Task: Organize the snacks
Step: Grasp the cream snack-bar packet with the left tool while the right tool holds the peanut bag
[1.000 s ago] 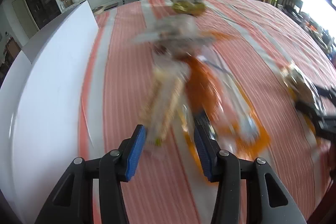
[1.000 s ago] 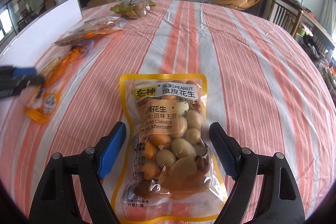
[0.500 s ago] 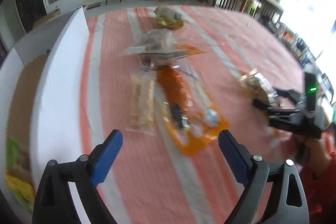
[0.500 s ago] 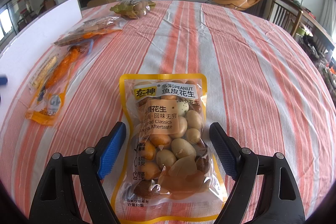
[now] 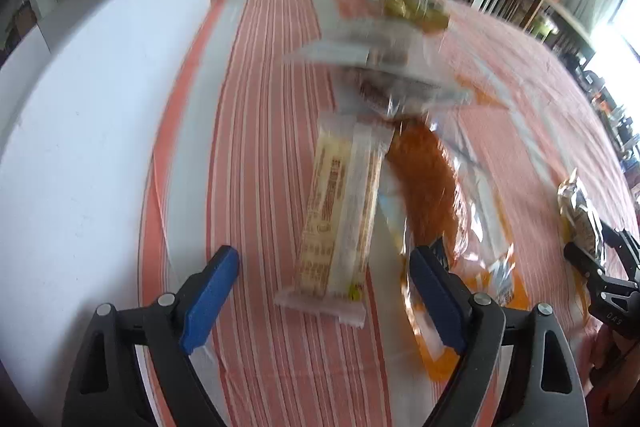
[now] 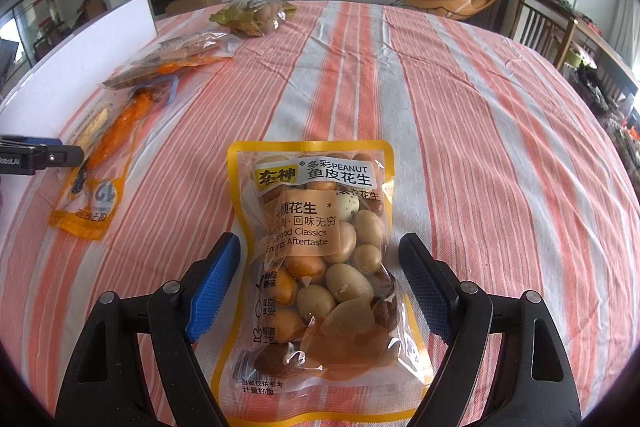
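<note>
My left gripper (image 5: 324, 291) is open low over the striped tablecloth, its fingers either side of the near end of a pale yellow snack bar packet (image 5: 344, 211). An orange sausage packet (image 5: 432, 195) lies just right of it, by the right finger. My right gripper (image 6: 320, 287) is open, straddling a yellow-edged peanut packet (image 6: 324, 259) lying flat. The peanut packet (image 5: 580, 215) and right gripper (image 5: 604, 267) also show at the right edge of the left wrist view. The left gripper's tip (image 6: 40, 155) shows at the left edge of the right wrist view.
A white box wall (image 5: 100, 99) runs along the table's left side. Further back lie a clear packet with dark snacks (image 5: 384, 67) and a yellow bag of snacks (image 6: 252, 17). Chairs (image 6: 544, 27) stand past the table's far right edge.
My left gripper has opened wide, pulled back, then come forward and down around the snack bar packet. My right gripper and the peanut packet have not moved.
</note>
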The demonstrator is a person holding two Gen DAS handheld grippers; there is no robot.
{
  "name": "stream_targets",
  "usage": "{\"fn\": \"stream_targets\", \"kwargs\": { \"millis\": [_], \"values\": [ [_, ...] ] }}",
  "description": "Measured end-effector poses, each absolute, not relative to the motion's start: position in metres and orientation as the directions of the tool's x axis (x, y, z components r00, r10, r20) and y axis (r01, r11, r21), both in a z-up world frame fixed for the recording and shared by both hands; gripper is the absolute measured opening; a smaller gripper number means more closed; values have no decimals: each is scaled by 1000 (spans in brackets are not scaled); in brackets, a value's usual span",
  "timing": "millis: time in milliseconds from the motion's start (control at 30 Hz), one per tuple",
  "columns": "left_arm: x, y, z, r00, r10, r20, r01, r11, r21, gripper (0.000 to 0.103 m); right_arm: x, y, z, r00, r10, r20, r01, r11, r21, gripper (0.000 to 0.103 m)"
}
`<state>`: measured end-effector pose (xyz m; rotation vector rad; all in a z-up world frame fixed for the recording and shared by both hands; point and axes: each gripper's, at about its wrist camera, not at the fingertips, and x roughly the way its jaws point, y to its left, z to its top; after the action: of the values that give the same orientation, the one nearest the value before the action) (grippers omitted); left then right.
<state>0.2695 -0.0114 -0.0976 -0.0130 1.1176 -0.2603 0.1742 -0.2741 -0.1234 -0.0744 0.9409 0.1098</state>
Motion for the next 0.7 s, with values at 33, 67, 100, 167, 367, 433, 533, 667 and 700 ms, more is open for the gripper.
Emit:
{"fn": "stream_targets", "kwargs": {
  "millis": [33, 67, 100, 167, 367, 433, 533, 667, 700],
  "values": [
    [270, -11, -99, 420, -218, -881, 207, 968, -141, 90, 174, -274, -123, 584, 61, -809, -126, 992, -16, 84],
    [269, -12, -99, 422, -220, -880, 210, 967, -141, 91, 174, -274, -124, 584, 62, -809, -126, 992, -16, 84],
    [269, -12, -100, 422, -222, -879, 215, 966, -141, 93, 174, -274, -123, 584, 61, -809, -126, 992, -16, 84],
    [271, -13, -101, 424, -227, -877, 218, 965, -144, 96, 174, -274, -123, 584, 62, -809, -126, 992, -16, 84],
    [269, -13, -99, 453, -201, -869, 188, 974, -127, 80, 174, -274, -124, 584, 61, -809, -126, 992, -16, 84],
    [268, -10, -96, 469, -180, -865, 181, 978, -106, 39, 174, -274, -123, 584, 61, -809, -126, 992, -16, 84],
    [265, 8, -94, 455, -237, -858, 148, 971, -189, 31, 174, -274, -123, 584, 61, -809, -126, 992, -16, 84],
    [239, 18, -94, 467, -262, -844, 117, 965, -235, 30, 174, -274, -124, 584, 61, -809, -126, 992, -16, 84],
    [231, 16, -94, 472, -263, -842, 122, 965, -233, 30, 174, -274, -124, 584, 61, -809, -126, 992, -16, 84]
  ]
}}
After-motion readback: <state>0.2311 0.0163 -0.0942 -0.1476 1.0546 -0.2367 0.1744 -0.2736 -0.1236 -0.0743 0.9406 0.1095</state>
